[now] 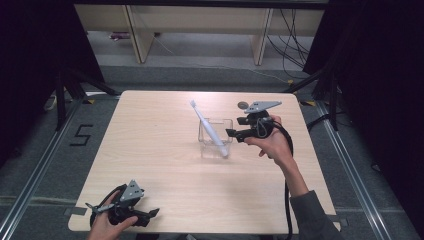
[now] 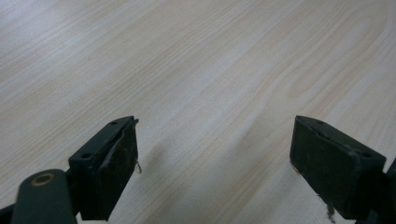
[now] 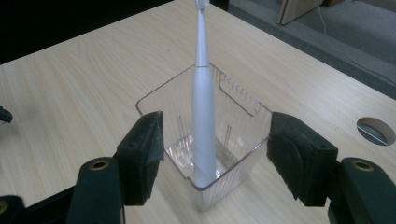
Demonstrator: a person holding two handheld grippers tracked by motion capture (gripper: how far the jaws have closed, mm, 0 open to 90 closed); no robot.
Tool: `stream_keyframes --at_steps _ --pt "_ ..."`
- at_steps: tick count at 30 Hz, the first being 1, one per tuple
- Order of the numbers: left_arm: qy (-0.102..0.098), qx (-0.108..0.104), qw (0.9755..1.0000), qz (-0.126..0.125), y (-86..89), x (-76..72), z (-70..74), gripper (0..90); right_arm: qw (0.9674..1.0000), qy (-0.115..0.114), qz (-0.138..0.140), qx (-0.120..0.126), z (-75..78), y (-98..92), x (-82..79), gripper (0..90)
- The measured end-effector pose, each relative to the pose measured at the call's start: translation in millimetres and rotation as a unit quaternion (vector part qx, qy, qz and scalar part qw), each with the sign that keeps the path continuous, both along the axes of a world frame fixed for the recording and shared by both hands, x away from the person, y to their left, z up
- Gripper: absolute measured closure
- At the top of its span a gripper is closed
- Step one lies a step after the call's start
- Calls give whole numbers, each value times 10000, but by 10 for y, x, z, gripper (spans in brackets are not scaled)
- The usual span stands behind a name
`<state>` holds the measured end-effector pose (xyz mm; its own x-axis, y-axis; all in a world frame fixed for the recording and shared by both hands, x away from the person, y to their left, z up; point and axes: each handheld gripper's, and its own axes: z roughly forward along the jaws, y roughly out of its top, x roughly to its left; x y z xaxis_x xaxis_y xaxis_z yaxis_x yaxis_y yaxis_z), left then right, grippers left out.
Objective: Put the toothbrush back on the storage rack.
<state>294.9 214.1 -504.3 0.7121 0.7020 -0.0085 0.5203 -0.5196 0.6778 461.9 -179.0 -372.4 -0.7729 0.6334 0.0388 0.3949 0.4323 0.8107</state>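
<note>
A white electric toothbrush (image 1: 209, 129) (image 3: 203, 116) leans inside a clear plastic box (image 1: 216, 125) (image 3: 236, 109) near the middle of the wooden table (image 1: 150, 150); its brush end sticks out above the rim. My right gripper (image 1: 231, 133) (image 3: 215, 156) is open just to the right of the box, jaws either side of the box's near corner, nothing held. My left gripper (image 1: 150, 214) (image 2: 215, 161) is open low over bare wood at the table's front left edge.
A round cable hole (image 1: 242, 105) (image 3: 376, 130) sits in the table behind the right gripper. The right gripper's cable (image 1: 287, 200) trails along the forearm. Shelving legs and loose wires (image 1: 295, 45) stand on the floor beyond the far edge.
</note>
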Motion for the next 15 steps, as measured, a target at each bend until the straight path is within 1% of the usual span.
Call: stream_keyframes --at_steps 1,2,3,4,5,6,7,8,9,10,11,12,13,14,15 --pt "-4 1 10000 -3 0 1 0 149 9999 -96 2 -62 4 -17 -4 371" --pt "0 7 10000 -5 1 1 0 149 10000 -34 -12 -40 3 -22 -22 370" --pt "2 12 10000 -9 1 3 -1 149 10000 -80 20 -52 -1 -28 -21 369" --pt "-3 20 10000 -23 2 5 -1 149 10000 0 -70 22 -11 -22 -48 368" --pt "-4 21 10000 -24 2 4 -1 149 9999 -132 1 -35 -11 -39 -35 368" --pt "-3 17 10000 -20 1 4 -1 149 10000 9 -50 -17 -12 -39 -60 365" --pt "-7 20 10000 -21 1 4 0 149 10000 -43 -28 -49 -14 -50 -60 365" --pt "-1 5 10000 -2 0 1 0 149 10000 -37 -37 9 -23 -50 -70 365" --pt "-3 4 10000 -4 0 1 -1 149 10000 62 -64 14 -21 -55 -83 365" --pt "0 8 10000 -2 0 1 0 149 9999 -148 -37 -11 -31 -63 -71 364" --pt "0 10 10000 -3 1 2 0 149 10000 -76 13 8 -32 -66 -78 364" --pt "2 11 10000 -3 0 2 0 149 10000 8 1 34 -31 -68 -87 363" --pt "-1 13 10000 -5 0 1 0 149 10000 21 -56 -2 -23 -67 -110 361" --pt "-3 9 10000 -3 0 0 0 149 10000 -51 -16 -34 -21 -75 -104 359" --pt "-3 5 10000 0 1 0 0 149 10000 -72 -12 -48 -20 -79 -108 358"
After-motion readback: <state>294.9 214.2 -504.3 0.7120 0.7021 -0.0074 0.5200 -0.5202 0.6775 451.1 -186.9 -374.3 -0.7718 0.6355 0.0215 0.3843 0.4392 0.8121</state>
